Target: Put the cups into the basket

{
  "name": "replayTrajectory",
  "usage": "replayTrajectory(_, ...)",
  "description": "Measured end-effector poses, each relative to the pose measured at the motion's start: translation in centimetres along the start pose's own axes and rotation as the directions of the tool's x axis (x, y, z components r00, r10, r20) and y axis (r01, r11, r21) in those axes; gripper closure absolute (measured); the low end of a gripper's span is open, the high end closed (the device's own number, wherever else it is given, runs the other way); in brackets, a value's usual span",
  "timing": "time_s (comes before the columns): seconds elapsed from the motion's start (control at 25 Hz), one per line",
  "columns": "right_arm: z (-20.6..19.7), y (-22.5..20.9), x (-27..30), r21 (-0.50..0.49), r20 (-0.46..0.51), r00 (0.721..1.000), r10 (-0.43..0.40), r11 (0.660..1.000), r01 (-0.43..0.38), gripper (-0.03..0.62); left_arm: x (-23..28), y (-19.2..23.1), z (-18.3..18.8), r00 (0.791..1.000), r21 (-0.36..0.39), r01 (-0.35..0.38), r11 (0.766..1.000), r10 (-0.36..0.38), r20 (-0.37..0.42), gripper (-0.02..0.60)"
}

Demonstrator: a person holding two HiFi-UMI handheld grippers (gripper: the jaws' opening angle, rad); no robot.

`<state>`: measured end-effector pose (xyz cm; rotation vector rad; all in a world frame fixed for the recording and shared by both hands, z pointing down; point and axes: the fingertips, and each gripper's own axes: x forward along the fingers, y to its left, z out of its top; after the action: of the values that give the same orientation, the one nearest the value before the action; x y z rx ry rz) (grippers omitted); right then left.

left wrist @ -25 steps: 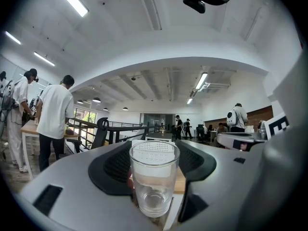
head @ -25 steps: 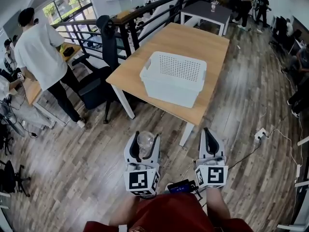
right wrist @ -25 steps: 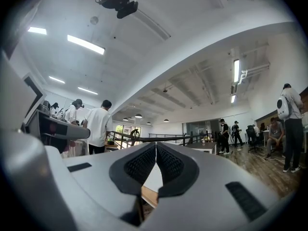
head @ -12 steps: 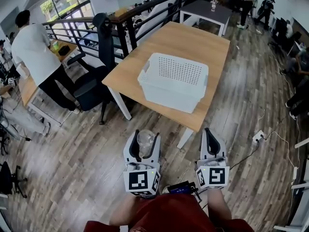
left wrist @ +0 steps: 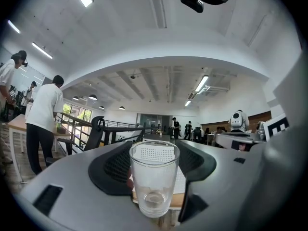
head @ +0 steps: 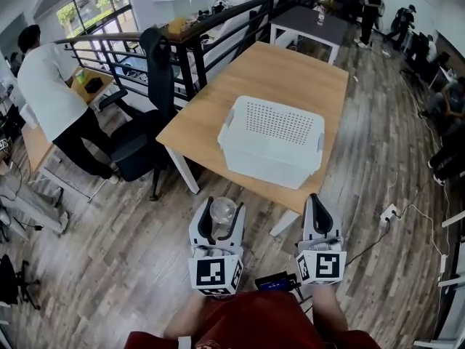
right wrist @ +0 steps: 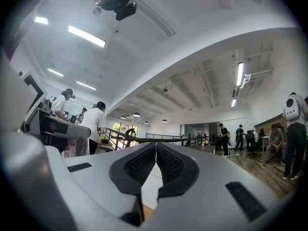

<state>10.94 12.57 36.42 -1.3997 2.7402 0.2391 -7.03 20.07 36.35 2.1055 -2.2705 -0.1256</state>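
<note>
Now: clear cup (left wrist: 154, 182) held short of the basket (head: 270, 164)

Its pads closed on the cup, the left tool (head: 222, 206) holds it upright above the wooden floor (head: 109, 253), just near of the tabletop (head: 276, 71). To its right, the right tool (head: 314, 198) has its jaws pressed together, nothing between them. The basket stands on the tabletop's near end, beyond both tools.

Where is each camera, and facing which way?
Head view: on the person's head, facing steeply down at the basket; left hand-held gripper, right hand-held gripper show.
Left gripper view: on that gripper, facing level along jaws gripping a glass cup.
Right gripper view: likewise; jaws shut, empty.
Head and left gripper views share the cup.
</note>
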Motion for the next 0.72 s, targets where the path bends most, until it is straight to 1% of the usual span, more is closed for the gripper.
replayTrajectory(0.2, 0.3, 2.2, 2.7, -0.006, 0.003, 1.0, -0.004, 1.0, 0.004, 0.582, 1.2, 2.6, 0.8, 1.0, 0.003, 0.024, 1.0, -0.024, 0.003, 0.295)
replayTrajectory(0.4, 1.3, 4.6, 5.6, -0.03, 0.032, 0.999, -0.006, 1.0, 0.007, 0.582, 2.6, 5.3, 1.0, 0.998, -0.002, 0.059, 0.998, -0.059, 0.007, 0.295)
replayTrajectory(0.72, 1.8, 5.7, 8.1, -0.011, 0.044, 0.998, -0.045, 0.999, 0.046, 0.582, 4.5, 8.1, 1.3, 0.996, -0.005, 0.086, 0.996, -0.086, 0.007, 0.295)
